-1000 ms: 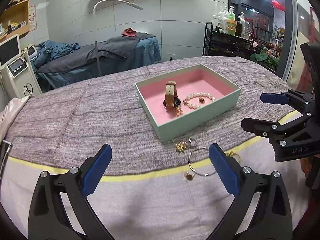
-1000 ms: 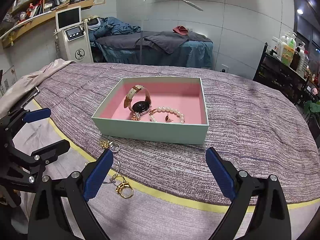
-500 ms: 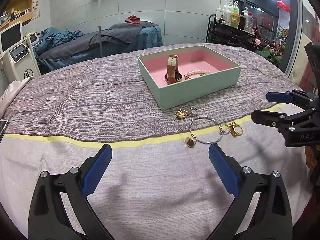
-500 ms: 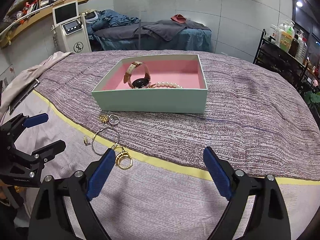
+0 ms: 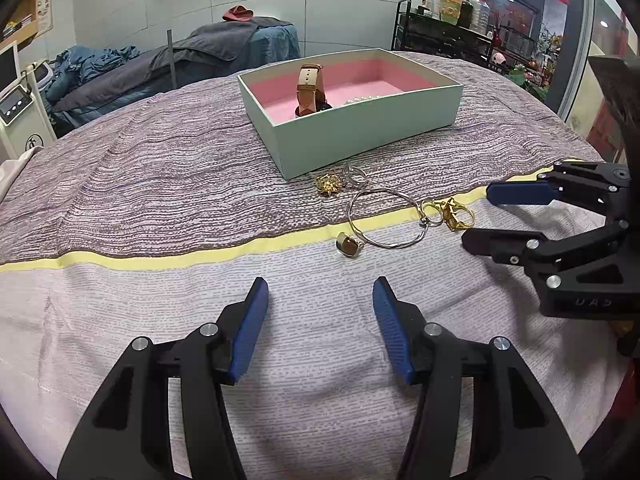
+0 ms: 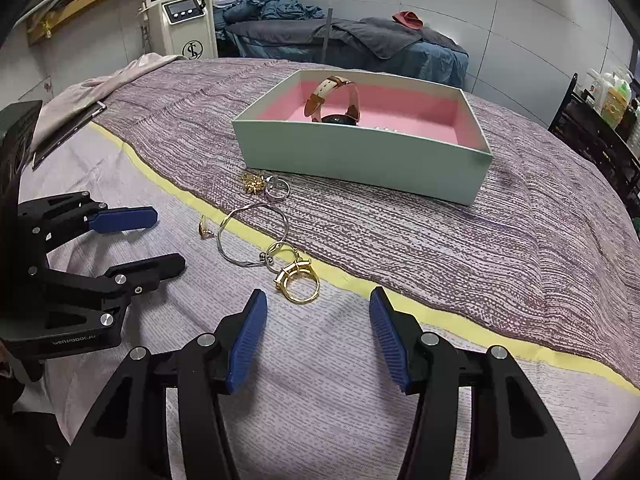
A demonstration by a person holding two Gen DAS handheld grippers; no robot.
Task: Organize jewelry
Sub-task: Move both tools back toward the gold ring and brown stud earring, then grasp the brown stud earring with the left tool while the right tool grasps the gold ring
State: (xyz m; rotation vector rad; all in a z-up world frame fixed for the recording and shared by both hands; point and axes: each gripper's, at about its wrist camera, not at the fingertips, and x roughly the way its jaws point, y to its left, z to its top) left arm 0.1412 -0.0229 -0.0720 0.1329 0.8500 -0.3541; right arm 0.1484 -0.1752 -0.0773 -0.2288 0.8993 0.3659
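Observation:
A mint box with pink lining (image 5: 360,136) (image 6: 360,156) holds a tan-strapped watch (image 5: 309,88) (image 6: 334,98) and a pearl bracelet (image 5: 362,99). Loose on the cloth in front of it lie a gold star charm (image 5: 328,184) (image 6: 253,183), a silver ring (image 5: 354,176) (image 6: 277,188), a silver bangle (image 5: 387,218) (image 6: 253,240), an amber-stone ring (image 5: 347,244) (image 6: 205,227) and gold rings (image 5: 454,212) (image 6: 298,280). My left gripper (image 5: 320,316) is open and empty, just short of the amber-stone ring. My right gripper (image 6: 318,328) is open and empty, just behind the gold rings.
The bed cover (image 5: 160,184) is purple-striped with a yellow band (image 5: 160,260). A tablet (image 6: 68,132) lies at the left edge. A massage bed (image 5: 200,52), a white machine (image 6: 180,12) and a bottle rack (image 5: 448,28) stand beyond.
Both grippers have dropped lower and closer to the loose jewelry. Their jaws have narrowed somewhat but stay open. No jewelry has moved.

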